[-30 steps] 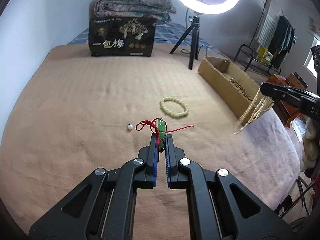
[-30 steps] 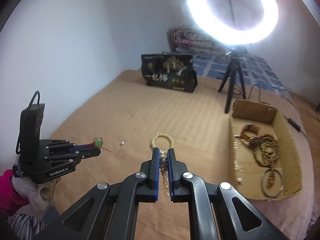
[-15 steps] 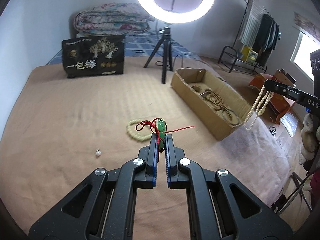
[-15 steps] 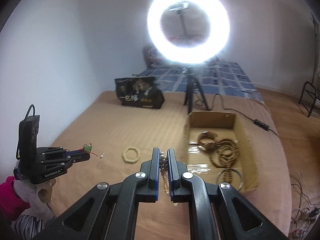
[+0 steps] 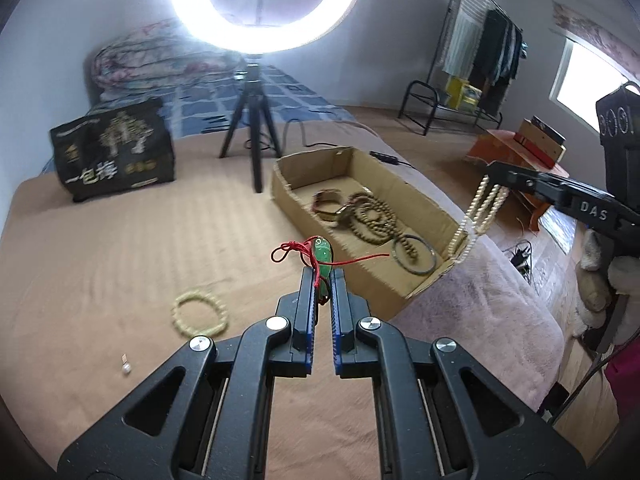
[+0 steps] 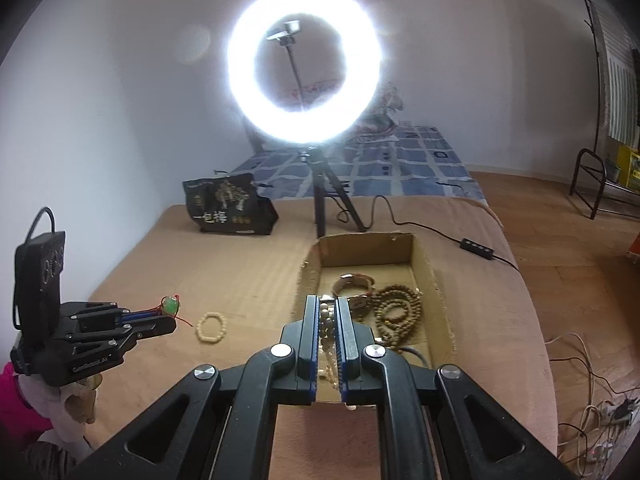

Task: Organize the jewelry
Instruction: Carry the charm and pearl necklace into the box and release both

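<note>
Both jaws are clamped: left on the green pendant [image 5: 322,255], right on the pearl strand [image 5: 478,214].

Both tools carried toward the cardboard box [image 5: 424,200], pearl strand [image 5: 478,216] now over its near corner

We cannot identify the tiny pale item [image 5: 126,368] on the bed; the right claw [image 6: 329,312] hides the pearl strand's [image 6: 330,356] upper part.

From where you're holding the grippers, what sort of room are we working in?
Most likely a bedroom used as a recording spot: a folded quilt on a bed, a clothes rack, and a ring light on a tripod.
</note>
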The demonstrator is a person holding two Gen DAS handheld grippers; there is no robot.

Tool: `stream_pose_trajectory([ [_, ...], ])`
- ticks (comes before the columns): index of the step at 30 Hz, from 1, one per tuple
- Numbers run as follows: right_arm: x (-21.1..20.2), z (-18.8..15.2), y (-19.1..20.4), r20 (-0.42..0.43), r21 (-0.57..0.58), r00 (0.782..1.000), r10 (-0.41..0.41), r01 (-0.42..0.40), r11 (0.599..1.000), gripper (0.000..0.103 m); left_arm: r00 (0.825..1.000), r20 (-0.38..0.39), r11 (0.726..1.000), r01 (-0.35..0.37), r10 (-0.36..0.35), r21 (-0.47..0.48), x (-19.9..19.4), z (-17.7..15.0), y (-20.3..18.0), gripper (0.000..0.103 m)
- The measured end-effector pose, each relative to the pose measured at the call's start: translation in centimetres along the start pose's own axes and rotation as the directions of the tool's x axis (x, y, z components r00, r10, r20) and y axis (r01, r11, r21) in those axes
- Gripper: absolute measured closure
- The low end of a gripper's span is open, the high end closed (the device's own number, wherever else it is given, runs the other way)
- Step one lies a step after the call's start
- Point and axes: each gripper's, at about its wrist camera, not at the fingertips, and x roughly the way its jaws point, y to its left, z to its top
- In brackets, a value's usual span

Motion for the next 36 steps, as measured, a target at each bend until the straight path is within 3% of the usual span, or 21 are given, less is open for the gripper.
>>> stream_pose_trajectory([
  [11,1.9,-0.6,-3.2,-0.022,0.034,0.998,-0.056,0.057,0.998,0.098,0.998,-0.027,0.998,0.055,-0.054,0.028,4.4,2.6,-3.6,0.098],
  [21,3.6,-2.0,-5.2,-0.06,0.055,0.995,-0.08,0.083,0.995,0.098,0.994,-0.082,0.996,0.079,-0.075,0.042,8.3,2.6,-5.8,0.098],
  [34,4.8,-3.5,-6.2,-0.099,0.088,0.993,-0.069,0.078,0.993,0.097,0.989,-0.122,0.995,0.089,-0.082,0.05,9.5,2.2,-6.7,0.098],
  [35,4.8,-3.5,-6.3,-0.098,0.088,0.993,-0.071,0.08,0.993,0.095,0.989,-0.125,0.995,0.088,-0.081,0.049,9.5,2.3,-6.7,0.098],
  [36,4.9,-3.4,-6.2,-0.098,0.09,0.992,-0.075,0.084,0.992,0.085,0.989,-0.128,0.995,0.087,-0.081,0.048,9.5,2.2,-6.7,0.098],
])
